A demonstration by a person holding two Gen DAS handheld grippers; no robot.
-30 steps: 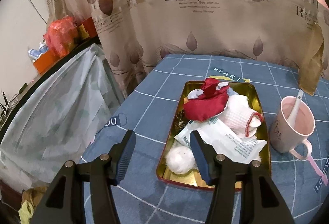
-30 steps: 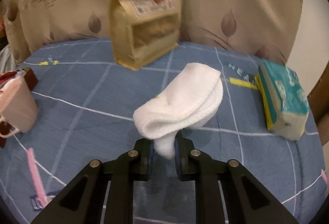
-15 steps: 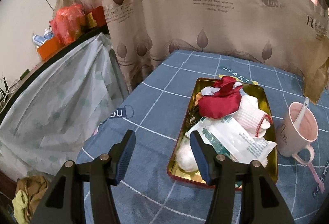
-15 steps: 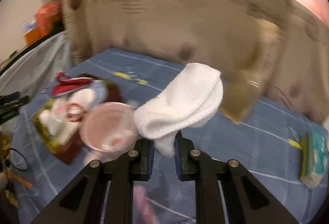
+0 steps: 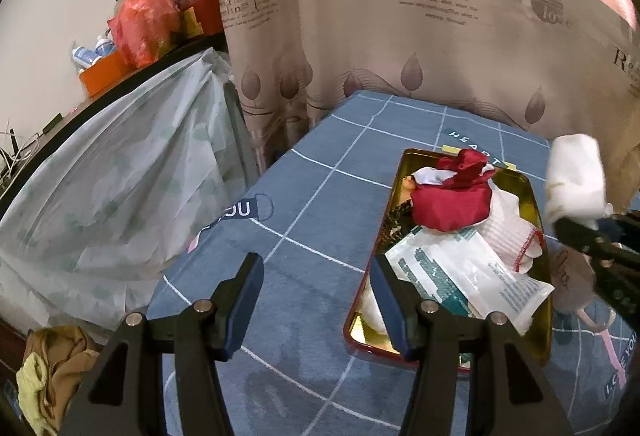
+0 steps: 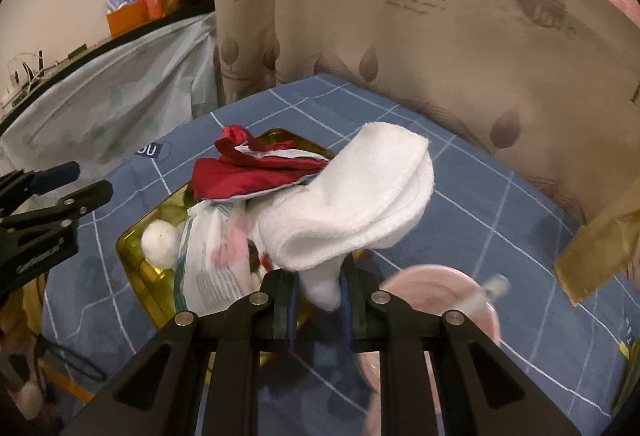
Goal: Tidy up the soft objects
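My right gripper (image 6: pixel 318 286) is shut on a folded white towel (image 6: pixel 352 203) and holds it in the air over the near right side of the gold tray (image 6: pixel 132 242). The towel (image 5: pixel 574 179) and right gripper also show at the right edge of the left wrist view. The tray (image 5: pixel 400 179) holds a red cloth bundle (image 5: pixel 452 195), a white sock with red trim (image 5: pixel 516 232), a plastic packet (image 5: pixel 468 276) and a white ball (image 6: pixel 158 240). My left gripper (image 5: pixel 316 292) is open and empty, low over the blue tablecloth by the tray's near left corner.
A pink mug (image 6: pixel 444 288) with a spoon stands right of the tray, under my right gripper. A brown paper bag (image 6: pixel 596 252) is at the far right. A beige curtain (image 5: pixel 400 35) hangs behind the table. A plastic-covered object (image 5: pixel 112 171) stands left of the table.
My right gripper has swung left with the towel, from over the bare cloth to above the mug and tray. My left gripper has drifted left and a little back from the tray.
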